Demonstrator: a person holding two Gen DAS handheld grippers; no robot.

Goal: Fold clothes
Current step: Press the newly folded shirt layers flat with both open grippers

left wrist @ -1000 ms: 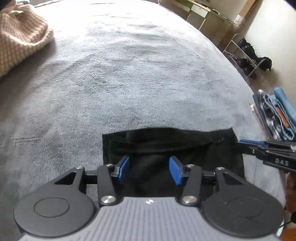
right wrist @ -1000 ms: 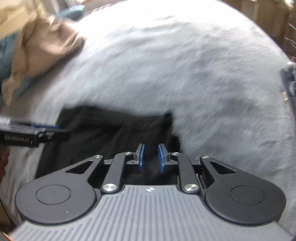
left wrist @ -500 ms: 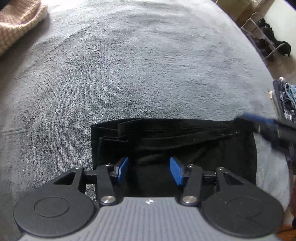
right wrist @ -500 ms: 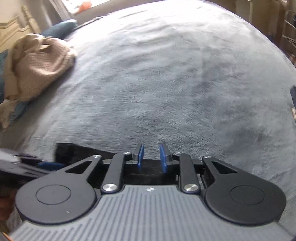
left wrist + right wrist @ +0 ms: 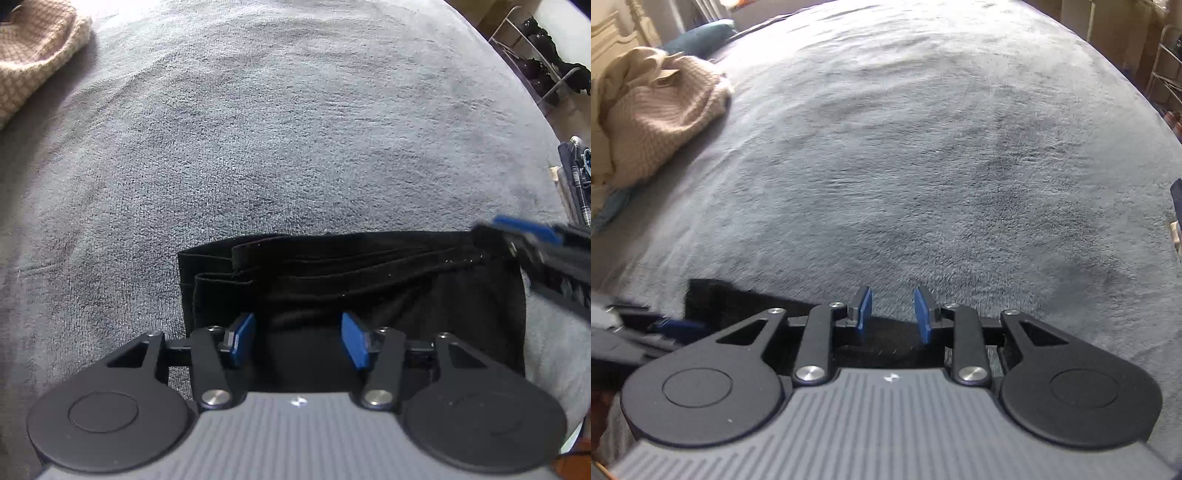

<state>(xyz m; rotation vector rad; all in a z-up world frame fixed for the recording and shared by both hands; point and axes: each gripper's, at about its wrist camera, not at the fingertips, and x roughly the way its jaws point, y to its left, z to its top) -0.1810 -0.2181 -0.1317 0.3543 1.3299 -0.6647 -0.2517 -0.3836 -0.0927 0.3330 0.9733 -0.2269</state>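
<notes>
Soft daylight falls across my grey fleece bedspread [image 5: 923, 155], glaring white at its far edge. Fisheye bends every border. My other blue-padded gripper [image 5: 546, 254] smears with motion blur.

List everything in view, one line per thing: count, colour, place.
black garment: one, black, folded flat on the bed's near edge
blanket: one, grey, covering the bed
knit garment: one, beige, heaped at far left
pillow: one, teal, behind the heap
shoe rack: one, metal with dark shoes, on the floor at right
clothes stack: one, blue plaid, right edge
left gripper: one, black with blue pads, jaws open over the garment
right gripper: one, same colours, jaws opening, nothing between them
</notes>
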